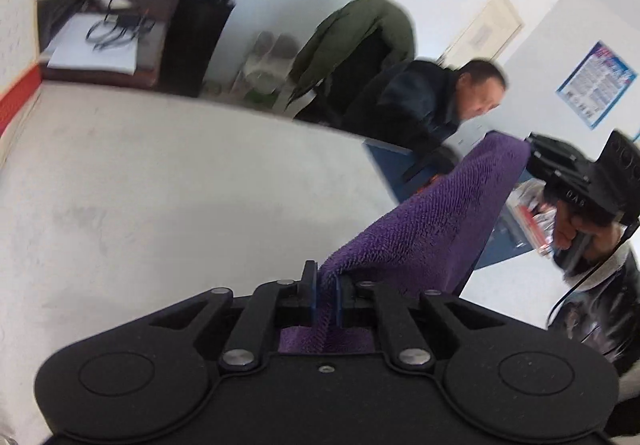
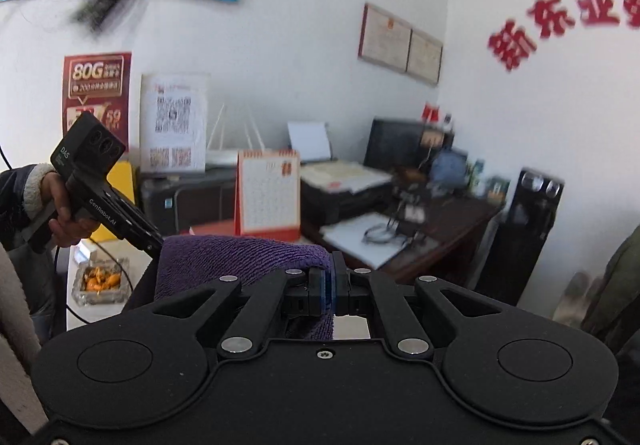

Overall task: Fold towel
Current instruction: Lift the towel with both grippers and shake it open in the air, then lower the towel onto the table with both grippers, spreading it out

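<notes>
Desk (image 1: 160, 181) surface ahead of you bare, free to pass; desk calendar (image 2: 269, 194) at far edge, seated person (image 1: 436, 105) beyond.
</notes>
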### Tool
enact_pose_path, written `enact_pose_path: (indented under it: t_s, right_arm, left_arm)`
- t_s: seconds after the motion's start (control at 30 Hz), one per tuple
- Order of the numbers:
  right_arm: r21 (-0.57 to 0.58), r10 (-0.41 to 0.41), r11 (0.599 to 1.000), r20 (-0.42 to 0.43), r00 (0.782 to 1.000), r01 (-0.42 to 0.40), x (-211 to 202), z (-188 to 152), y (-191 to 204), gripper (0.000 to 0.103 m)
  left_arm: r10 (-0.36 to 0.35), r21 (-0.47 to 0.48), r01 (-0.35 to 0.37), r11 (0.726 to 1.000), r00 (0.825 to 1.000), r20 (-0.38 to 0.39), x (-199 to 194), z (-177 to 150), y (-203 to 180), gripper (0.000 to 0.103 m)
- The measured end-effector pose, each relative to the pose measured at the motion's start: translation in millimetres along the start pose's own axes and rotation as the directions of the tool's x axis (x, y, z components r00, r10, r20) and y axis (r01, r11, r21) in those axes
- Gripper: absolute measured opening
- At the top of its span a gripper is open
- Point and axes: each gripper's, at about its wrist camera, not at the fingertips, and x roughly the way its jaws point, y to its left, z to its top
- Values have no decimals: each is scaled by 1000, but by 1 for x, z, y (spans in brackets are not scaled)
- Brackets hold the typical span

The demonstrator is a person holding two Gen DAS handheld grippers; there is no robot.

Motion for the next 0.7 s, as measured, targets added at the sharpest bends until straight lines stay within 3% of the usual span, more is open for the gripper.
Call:
enact_pose_path:
  t_s: [0.1, 0.17, 0.23, 0.27, 0.3, 0.33, 0.43, 0.57, 0.63, 0.7]
  right_arm:
    - [24, 17, 1000, -158, 987, -13, 85, -43, -27, 3]
    - [74, 9, 997, -282, 959, 12, 148, -80, -43, 6]
    - [70, -24, 996, -373, 928, 53, 190, -109, -47, 21]
    - [67, -40, 995, -391, 920, 72, 199, -117, -46, 25]
    - [67, -67, 993, -390, 918, 100, 204, -126, -46, 36]
    - [79, -97, 987, -380, 920, 137, 206, -131, -47, 49]
    - [159, -145, 964, -354, 924, 212, 198, -137, -54, 52]
    - [325, -138, 915, -308, 941, 241, 155, -142, -69, 52]
    - [350, -123, 910, -282, 951, 221, 130, -144, -64, 55]
    - [368, -97, 909, -269, 958, 195, 104, -149, -53, 58]
  left_arm:
    - [146, -56, -153, 987, 983, -111, 59, 0, 40, 15]
    - [242, -69, -253, 965, 960, -144, 82, 3, 56, 18]
    - [256, -93, -269, 959, 958, -128, 87, 5, 65, 27]
    - [265, -107, -277, 955, 957, -118, 87, 6, 68, 30]
    - [275, -122, -287, 950, 956, -104, 86, 7, 71, 33]
    - [290, -137, -299, 944, 953, -87, 83, 7, 73, 33]
    - [347, -176, -346, 922, 938, -27, 63, 5, 70, 32]
    - [285, -91, -281, 955, 958, 26, 30, -3, 28, 33]
    - [213, -40, -214, 976, 977, -26, 33, -18, 2, 36]
    - [160, 0, -161, 987, 983, -94, 43, -36, -21, 36]
